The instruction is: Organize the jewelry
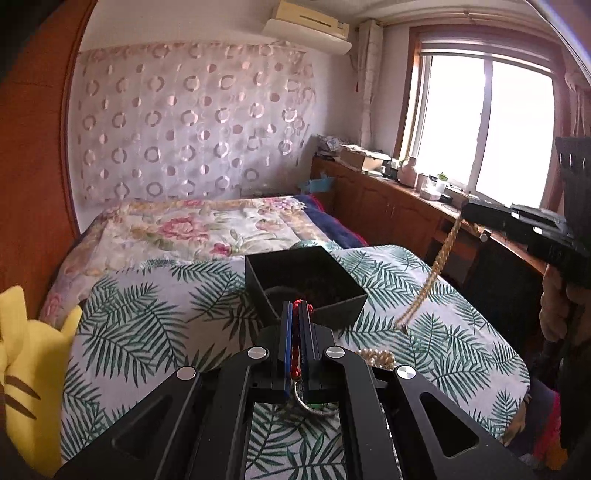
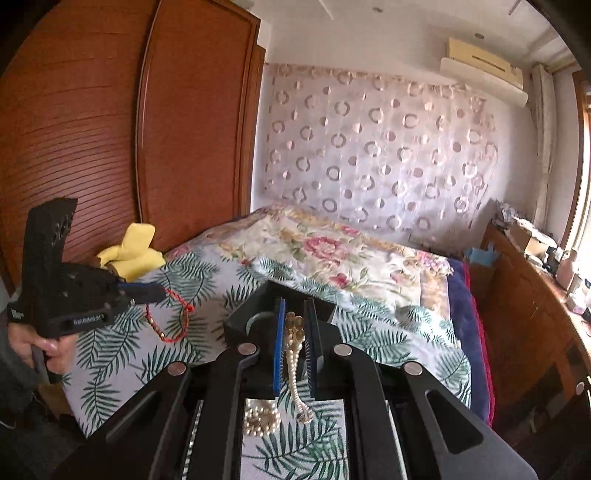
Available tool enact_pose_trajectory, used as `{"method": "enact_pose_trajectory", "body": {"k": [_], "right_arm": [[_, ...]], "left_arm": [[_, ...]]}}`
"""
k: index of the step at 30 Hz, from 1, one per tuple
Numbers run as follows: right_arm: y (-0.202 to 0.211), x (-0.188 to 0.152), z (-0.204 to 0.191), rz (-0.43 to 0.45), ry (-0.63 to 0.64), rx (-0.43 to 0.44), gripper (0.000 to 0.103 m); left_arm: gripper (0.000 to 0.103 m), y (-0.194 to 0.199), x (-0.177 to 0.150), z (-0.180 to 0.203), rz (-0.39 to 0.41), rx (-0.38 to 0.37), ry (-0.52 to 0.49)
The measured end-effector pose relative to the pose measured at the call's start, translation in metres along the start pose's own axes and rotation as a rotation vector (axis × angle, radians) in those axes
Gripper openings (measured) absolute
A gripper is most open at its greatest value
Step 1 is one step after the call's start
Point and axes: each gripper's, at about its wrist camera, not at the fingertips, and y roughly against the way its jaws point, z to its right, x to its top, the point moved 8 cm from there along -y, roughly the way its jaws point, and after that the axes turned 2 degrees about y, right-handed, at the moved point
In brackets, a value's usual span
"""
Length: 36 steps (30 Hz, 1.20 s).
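while the left gripper (image 1: 295, 314) is clamped on a red bead bracelet (image 2: 173, 314) just short of the black box (image 1: 306, 284) straight ahead, the right gripper (image 2: 295, 325) pinches a pearl-and-gold strand (image 2: 293, 354) that hangs lengthwise, seemingly just as near the box, with loose pearls (image 2: 260, 421) on the leaf-print cloth (image 1: 147, 314).

**A lived-in home bedroom**

A bed (image 1: 207, 229) under a floral quilt and a palm-leaf-print cover fills the room. A tall reddish wooden wardrobe (image 2: 110, 129) stands beside it, a sheer circle-patterned curtain (image 1: 192, 125) hangs on the wall below a cream air conditioner (image 1: 310, 22), and a bright window (image 1: 487, 125) sits above low wooden cabinets (image 1: 388, 206) cluttered with bottles and boxes.
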Motion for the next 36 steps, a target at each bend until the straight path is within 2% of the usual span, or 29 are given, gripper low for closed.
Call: {"method": "enact_pose_trajectory", "body": {"k": [11, 19, 27, 36], "right_arm": [[-0.019, 0.056, 0.005, 0.049, 0.048, -0.031, 0.011], [-0.045, 0.065, 0.012, 0.024, 0.050, -0.052, 0.011], [-0.080, 0.043, 0.022, -0.043, 0.024, -0.051, 0.011], [-0.127, -0.021, 0.018, -0.195, -0.043, 0.030, 0.012]], "left_arm": [[0.002, -0.016, 0.023, 0.004, 0.012, 0.019, -0.021], [0.002, -0.035, 0.038, -0.002, 0.006, 0.034, -0.026], [0.002, -0.057, 0.042, 0.000, -0.018, 0.032, -0.024], [0.002, -0.093, 0.046, -0.002, -0.063, 0.040, -0.024]]}}
